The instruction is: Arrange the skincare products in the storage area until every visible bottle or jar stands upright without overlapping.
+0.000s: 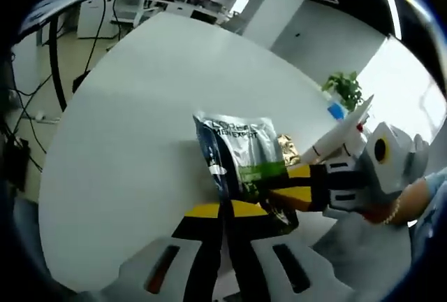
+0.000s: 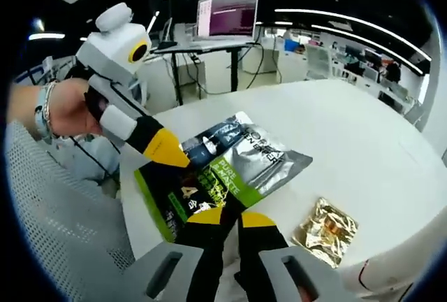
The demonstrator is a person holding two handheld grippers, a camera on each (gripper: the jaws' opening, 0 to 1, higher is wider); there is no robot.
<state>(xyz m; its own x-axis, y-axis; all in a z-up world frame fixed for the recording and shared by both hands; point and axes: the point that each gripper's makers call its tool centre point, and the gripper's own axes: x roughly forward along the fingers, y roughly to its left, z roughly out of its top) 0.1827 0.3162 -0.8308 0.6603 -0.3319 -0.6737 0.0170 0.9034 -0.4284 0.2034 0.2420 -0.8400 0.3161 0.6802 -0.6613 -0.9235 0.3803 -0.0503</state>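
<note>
Right gripper (image 2: 222, 219) and left gripper (image 1: 225, 211) both clamped on silver-green pouch (image 2: 223, 166), held tilted above white table (image 2: 363, 141).

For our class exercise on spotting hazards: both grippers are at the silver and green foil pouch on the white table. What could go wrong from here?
1. Both the left gripper and the right gripper appear shut on the silver and green foil pouch; pulling apart could tear it.
2. The small gold foil sachet lies near the edge of the white table; a careless sweep might knock it off.
</note>
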